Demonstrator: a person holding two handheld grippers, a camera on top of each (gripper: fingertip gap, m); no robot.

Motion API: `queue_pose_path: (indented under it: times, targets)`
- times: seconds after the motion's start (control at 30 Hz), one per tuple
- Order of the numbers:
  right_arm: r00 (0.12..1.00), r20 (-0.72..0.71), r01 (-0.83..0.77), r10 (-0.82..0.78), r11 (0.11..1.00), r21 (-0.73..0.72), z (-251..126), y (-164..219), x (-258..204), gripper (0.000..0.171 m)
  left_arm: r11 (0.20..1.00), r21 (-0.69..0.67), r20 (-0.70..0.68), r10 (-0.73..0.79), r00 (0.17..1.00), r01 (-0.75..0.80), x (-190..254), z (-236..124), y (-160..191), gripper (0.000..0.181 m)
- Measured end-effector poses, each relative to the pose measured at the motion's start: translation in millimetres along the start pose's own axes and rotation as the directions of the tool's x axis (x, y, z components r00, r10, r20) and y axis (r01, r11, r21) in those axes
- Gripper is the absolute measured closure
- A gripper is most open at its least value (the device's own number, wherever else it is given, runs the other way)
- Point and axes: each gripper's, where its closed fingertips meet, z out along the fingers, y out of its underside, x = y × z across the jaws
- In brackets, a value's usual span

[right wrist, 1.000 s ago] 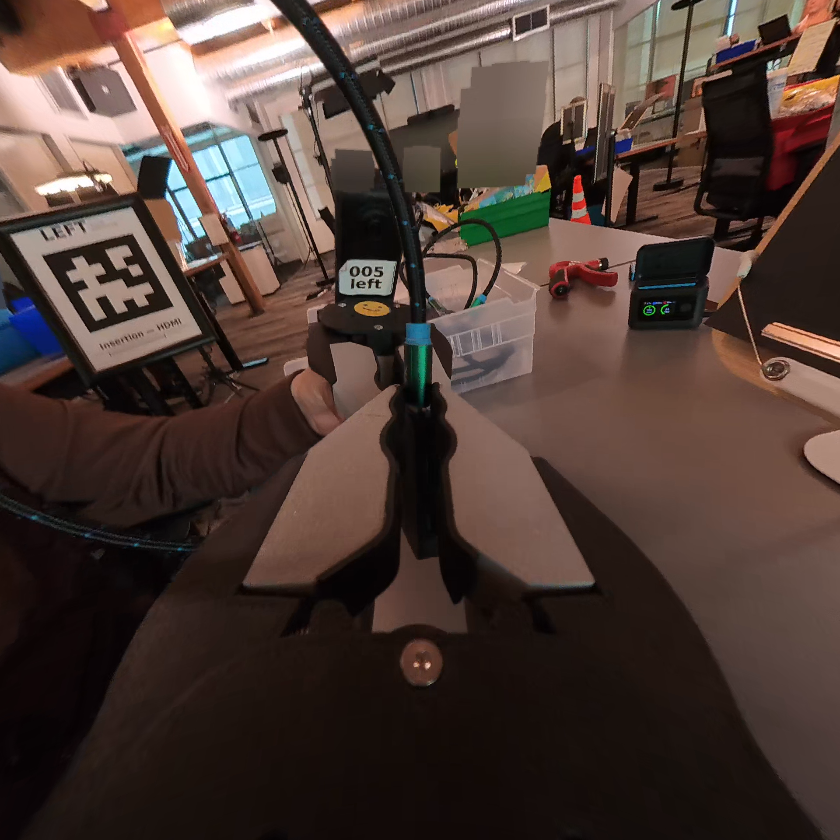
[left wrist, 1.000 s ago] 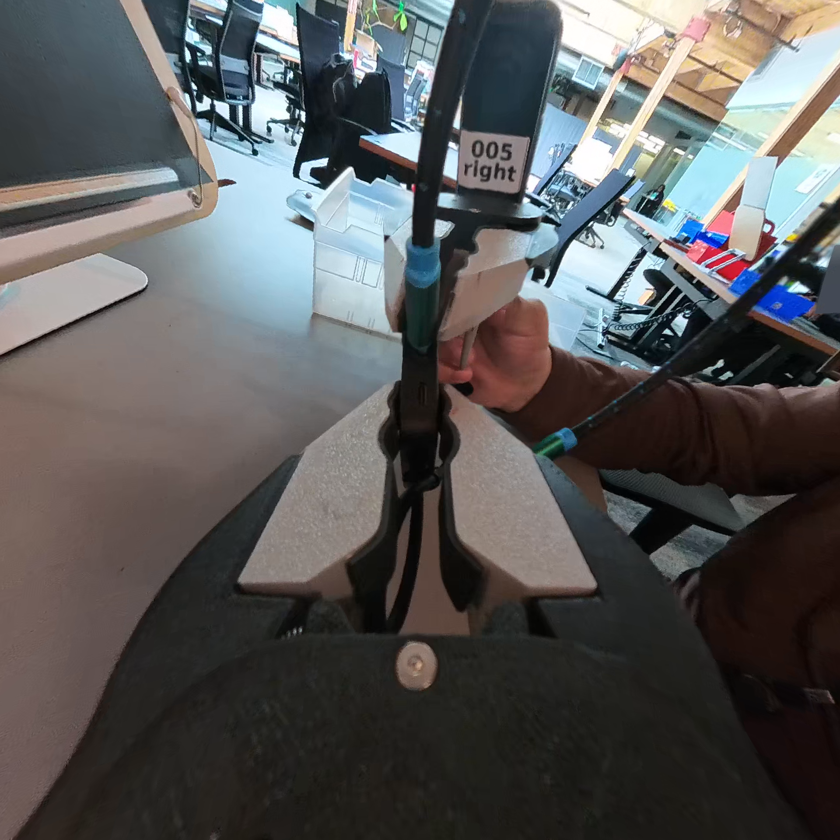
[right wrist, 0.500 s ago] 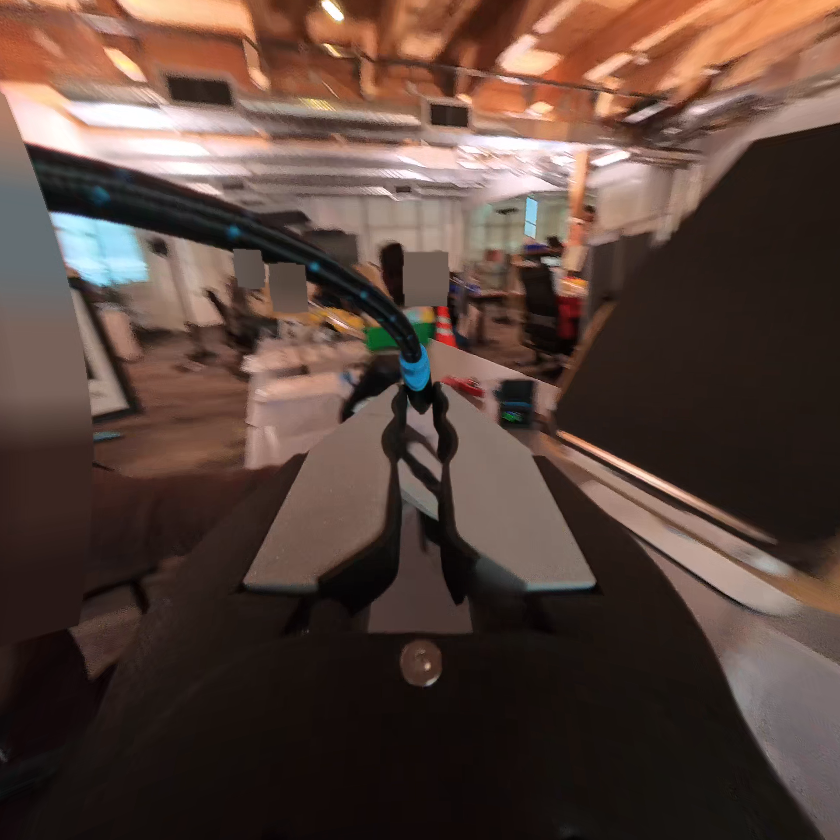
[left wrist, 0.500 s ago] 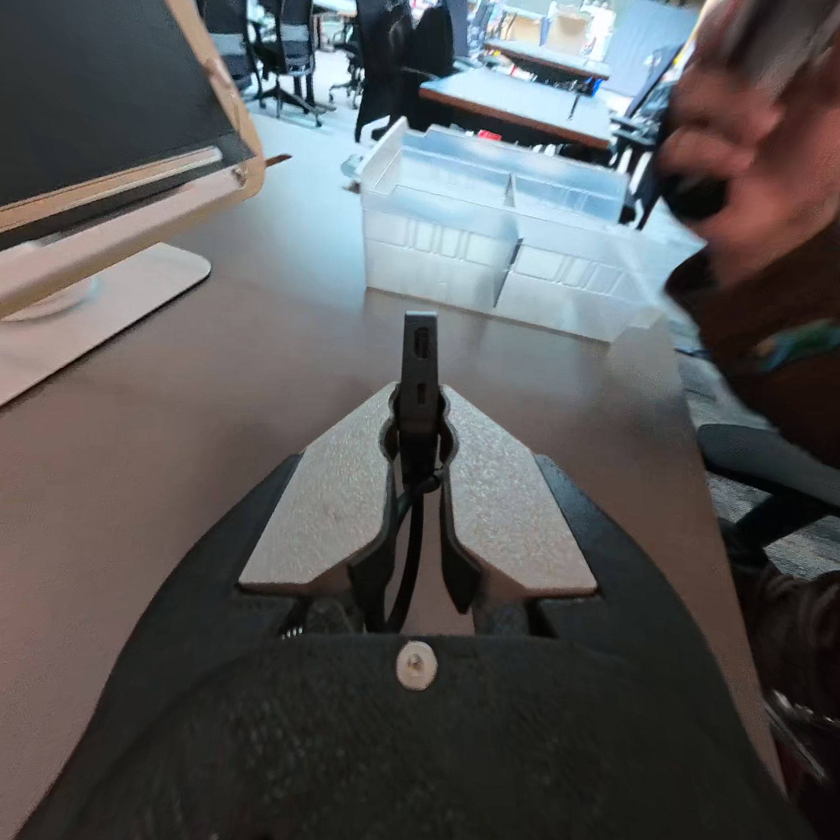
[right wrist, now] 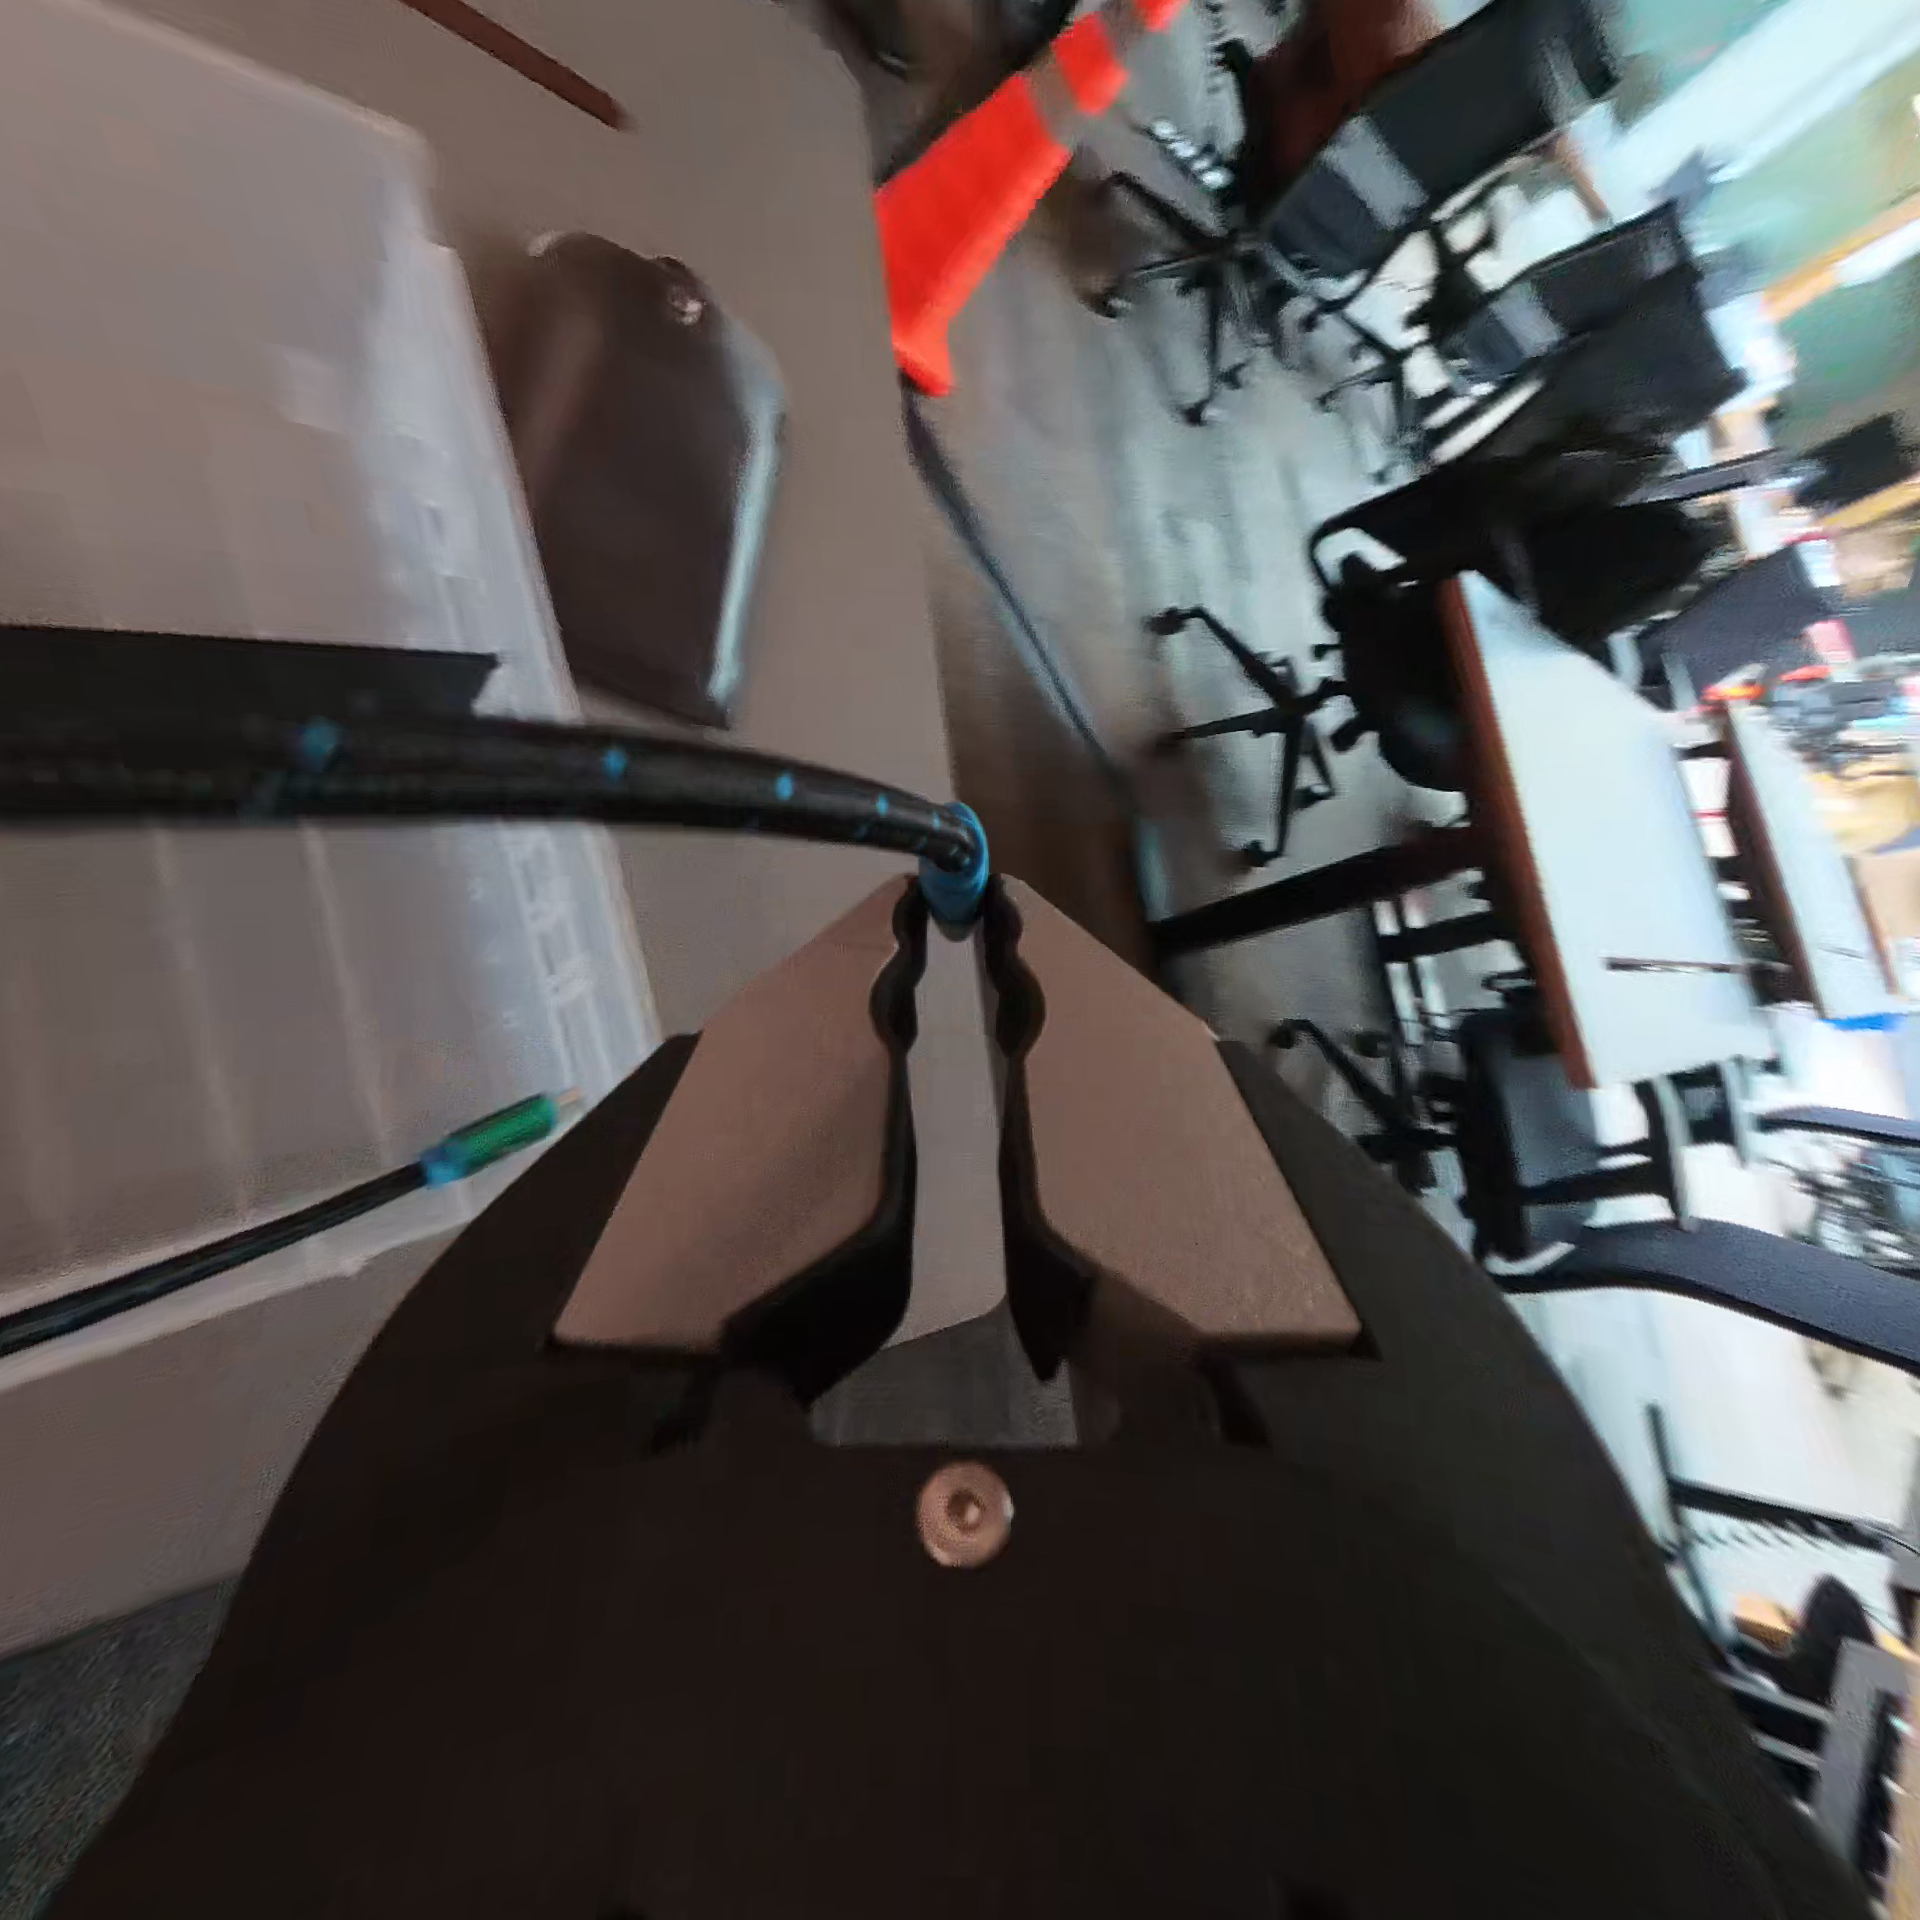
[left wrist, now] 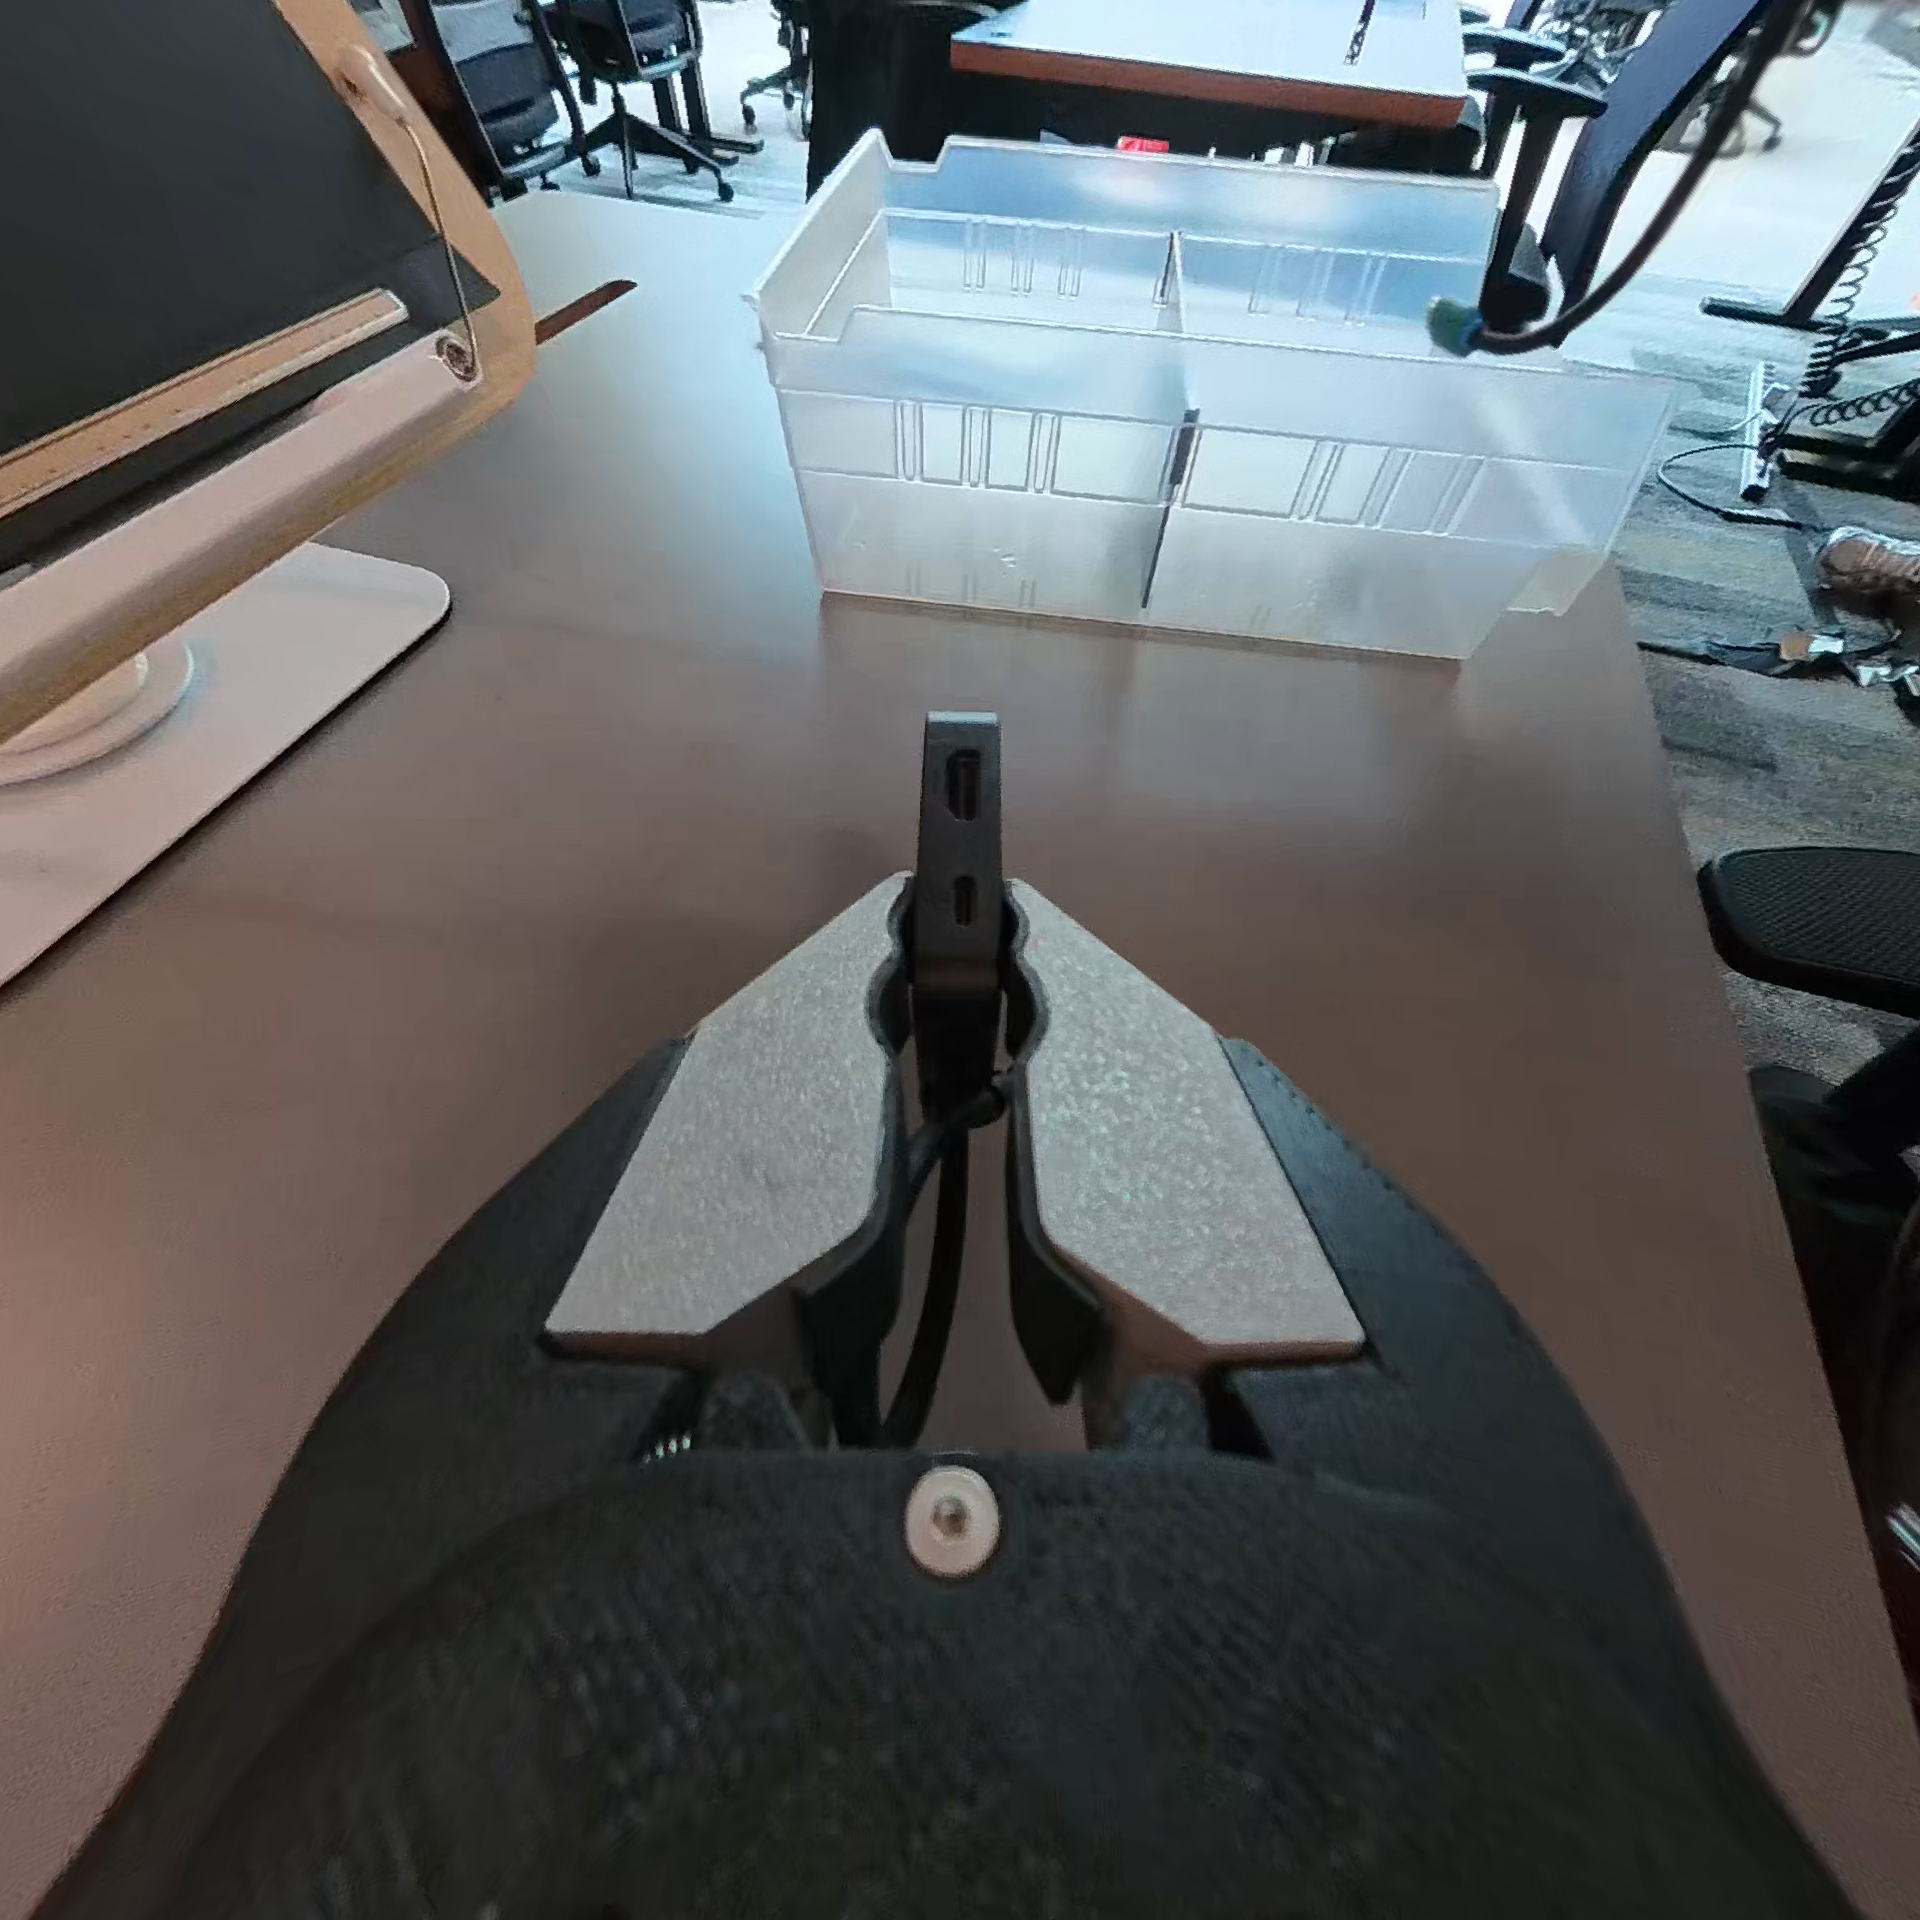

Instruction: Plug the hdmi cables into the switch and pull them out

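In the left wrist view my left gripper (left wrist: 956, 906) is shut on a small black switch (left wrist: 960, 800). The switch stands upright above the brown table (left wrist: 623, 790) with its two ports bare and nothing plugged in; its thin lead runs back between the fingers. In the blurred, tilted right wrist view my right gripper (right wrist: 954, 896) is shut on the blue collar of a black braided HDMI cable (right wrist: 623, 774), which bends away to the left. The plug below the collar is hidden. A second green plug end (right wrist: 499, 1132) hangs by the bin, and a green plug end also shows in the left wrist view (left wrist: 1447, 324).
A clear plastic bin (left wrist: 1174, 488) with a divider stands at the table's far edge. A monitor on a white stand (left wrist: 208, 665) is at the left. A black device (right wrist: 644, 478) and an orange cone (right wrist: 977, 197) lie beyond the bin. Office chairs stand off the table's right edge.
The cable was plugged into the switch a second ago and is now out of it. My right gripper swung away with the cable towards the bin. My left gripper tilted down towards the table.
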Motion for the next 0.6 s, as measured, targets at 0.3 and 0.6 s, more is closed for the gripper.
queue_pose_path:
  times: [0.3, 0.6]
  targets:
    - [0.813, 0.127, 0.581, -0.569, 0.809, -0.094, 18, 16, -105, 0.163, 0.997, 0.033, 0.028, -0.073, 0.997, 0.072, -14, -9, -1, 0.17]
    - [0.712, 0.626, 0.606, -0.319, 0.729, -0.318, 57, 68, -201, 0.152, 0.997, 0.081, -0.134, 0.001, 0.991, 0.01, 19, -8, -10, 0.17]
